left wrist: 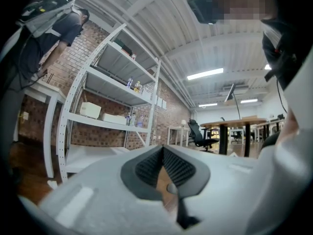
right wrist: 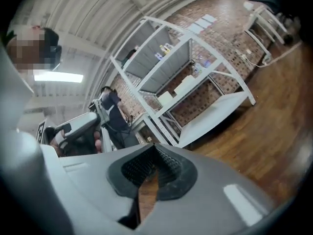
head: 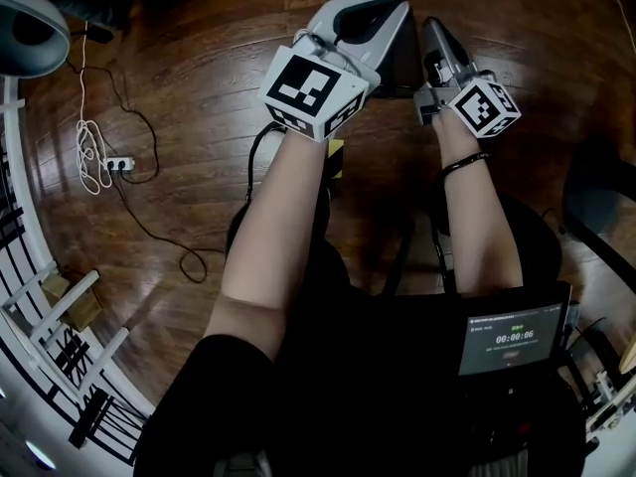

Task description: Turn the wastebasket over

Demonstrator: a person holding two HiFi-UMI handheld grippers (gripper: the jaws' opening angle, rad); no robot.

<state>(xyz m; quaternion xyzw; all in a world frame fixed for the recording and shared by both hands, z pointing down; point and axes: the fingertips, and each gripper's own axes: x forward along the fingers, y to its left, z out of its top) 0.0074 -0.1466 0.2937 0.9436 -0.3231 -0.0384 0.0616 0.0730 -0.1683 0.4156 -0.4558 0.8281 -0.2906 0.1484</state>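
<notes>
A grey rounded container with a dark mouth point(head: 25, 30), possibly the wastebasket, shows at the head view's top left corner, far from both grippers. My left gripper point(head: 370, 8) is held out over the wooden floor, and its ribbed pads point(left wrist: 151, 166) meet at the tip with nothing between them. Just to its right, my right gripper point(head: 434, 26) also has its jaws shut and empty. In the right gripper view the pads point(right wrist: 168, 168) touch, and the left gripper point(right wrist: 73, 129) shows at the left. No basket appears in either gripper view.
A white power strip point(head: 117, 164) with looped cables lies on the floor at the left. White metal shelving point(head: 60, 316) runs along the left edge, and a dark chair point(head: 596, 197) stands right. A white shelf unit point(left wrist: 107, 97), a standing person point(left wrist: 49, 28) and desks point(left wrist: 234, 126) lie ahead.
</notes>
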